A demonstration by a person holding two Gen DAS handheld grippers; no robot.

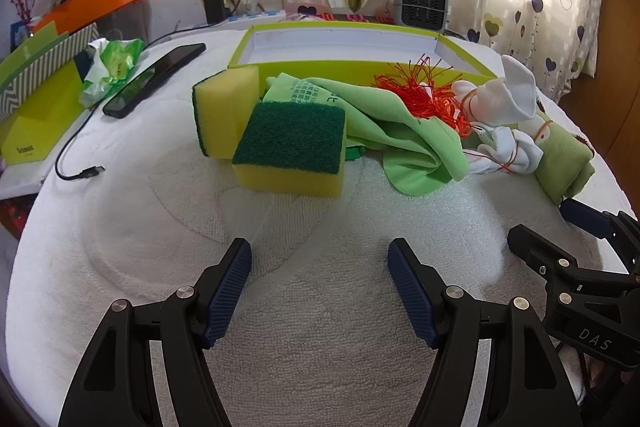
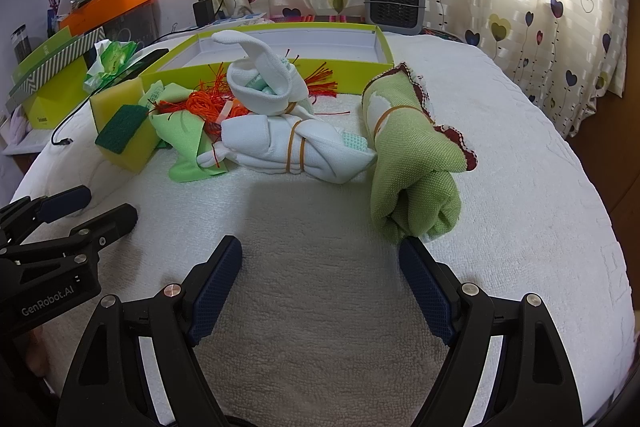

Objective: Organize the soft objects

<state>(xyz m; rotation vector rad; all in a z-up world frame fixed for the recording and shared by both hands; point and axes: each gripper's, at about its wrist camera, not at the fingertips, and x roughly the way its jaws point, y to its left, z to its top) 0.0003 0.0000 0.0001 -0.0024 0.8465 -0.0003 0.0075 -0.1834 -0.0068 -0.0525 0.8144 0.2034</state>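
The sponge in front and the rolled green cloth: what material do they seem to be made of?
Sponge: likely yellow foam, smooth matte sides, topped with a dark green fibrous scouring pad. Rolled green cloth: apparently woven or knitted textile with a coarse visible weave, dark red scalloped trim, held by a rubber band.

Bare white towel [image 1: 320,307] lies open ahead of both grippers. In the left wrist view, the way at 12 o'clock is blocked by a sponge [image 1: 290,151] lying scourer-up, a second sponge [image 1: 224,107] on edge behind it at 11, and a green cloth [image 1: 400,131] at 1. In the right wrist view, a rolled green towel [image 2: 412,183] stands at 1 o'clock, just beside the right fingertip; white sock bundles [image 2: 296,147] cross 12.
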